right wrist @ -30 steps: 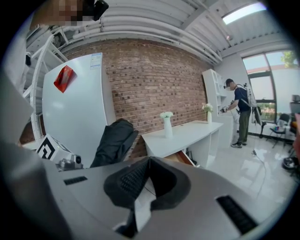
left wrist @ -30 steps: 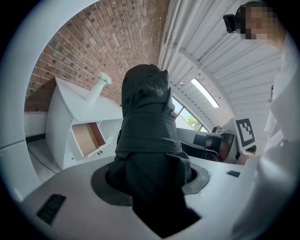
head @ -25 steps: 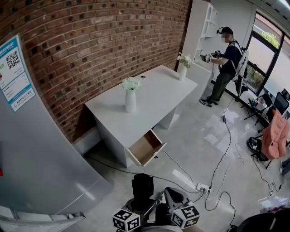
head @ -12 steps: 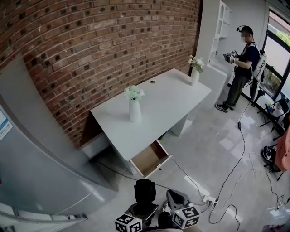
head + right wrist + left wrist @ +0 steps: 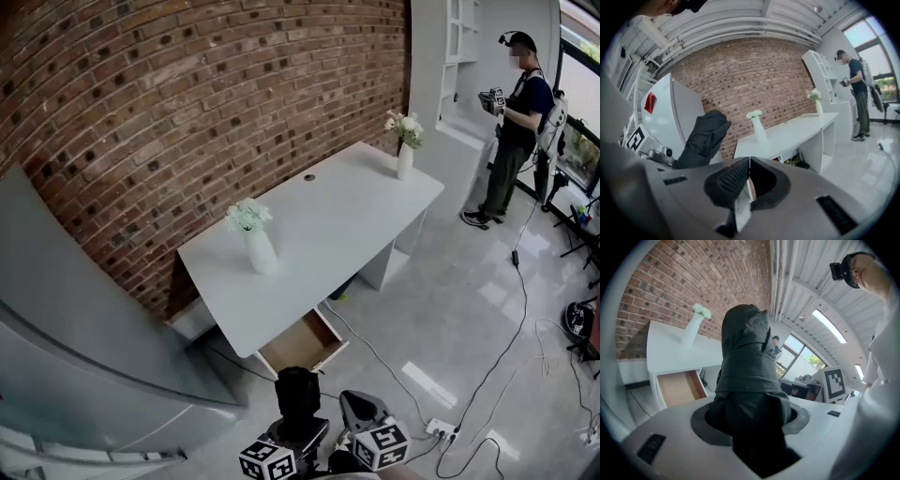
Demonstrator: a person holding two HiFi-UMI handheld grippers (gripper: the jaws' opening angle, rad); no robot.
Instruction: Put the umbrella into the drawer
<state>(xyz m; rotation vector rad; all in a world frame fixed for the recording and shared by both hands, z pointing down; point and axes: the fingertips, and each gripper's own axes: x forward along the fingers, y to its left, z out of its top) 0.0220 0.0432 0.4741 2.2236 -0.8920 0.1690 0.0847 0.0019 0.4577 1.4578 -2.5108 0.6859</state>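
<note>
While I watch from the head view, the bench (image 5: 328, 234) stands along the brick wall (image 5: 187, 103), and the drawer (image 5: 302, 342) under its near end is pulled out, showing a wood-coloured inside. On the bench top a white vase of white flowers (image 5: 255, 246) stands toward the near end and a second vase (image 5: 405, 157) at the far end, with a small round hole (image 5: 308, 176) between them by the wall. Left of the bench is a big grey cabinet (image 5: 84, 347); in the right gripper view it carries a red sticker (image 5: 650, 103) too small for me to read. Beyond the bench's far end a person (image 5: 517, 122) stands by white shelves (image 5: 459, 47), holding grippers of their own. A cable (image 5: 375, 356) runs over the floor from under the bench, past the drawer, to a power strip (image 5: 441, 431). The only print I can make out is the square black-and-white markers on the cubes. Both claws sit low in front of the drawer, side by side, aimed at it and tipped a little down. The left claw (image 5: 750, 413) is spread wide and clamped on the folded black umbrella (image 5: 745, 357), which sticks out forward, its tip just short of the drawer. The right claw (image 5: 747, 180) has its pads together with nothing between them.
</note>
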